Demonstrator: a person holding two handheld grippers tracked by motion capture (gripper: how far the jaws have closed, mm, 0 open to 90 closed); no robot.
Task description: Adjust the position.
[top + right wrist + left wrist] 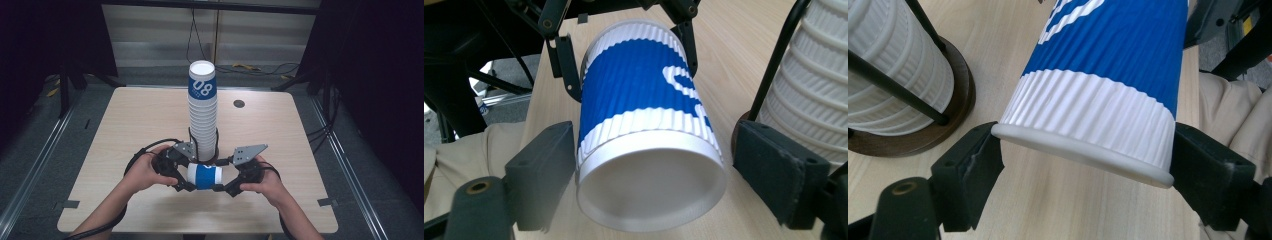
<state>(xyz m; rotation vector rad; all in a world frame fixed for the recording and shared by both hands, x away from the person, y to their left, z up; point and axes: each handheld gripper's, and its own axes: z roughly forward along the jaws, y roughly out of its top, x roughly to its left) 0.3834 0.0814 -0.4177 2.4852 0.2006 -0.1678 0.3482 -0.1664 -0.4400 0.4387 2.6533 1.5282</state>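
Near the table's front edge, I hold the blue-banded cup (205,176) sideways: left gripper (184,176) pinching one end, right gripper (225,184) spread around its open rim, before the cup stack (202,112).

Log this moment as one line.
left gripper: shut on paper cup base end | right gripper: open around its mouth | paper cup: sideways, in front of cup stack
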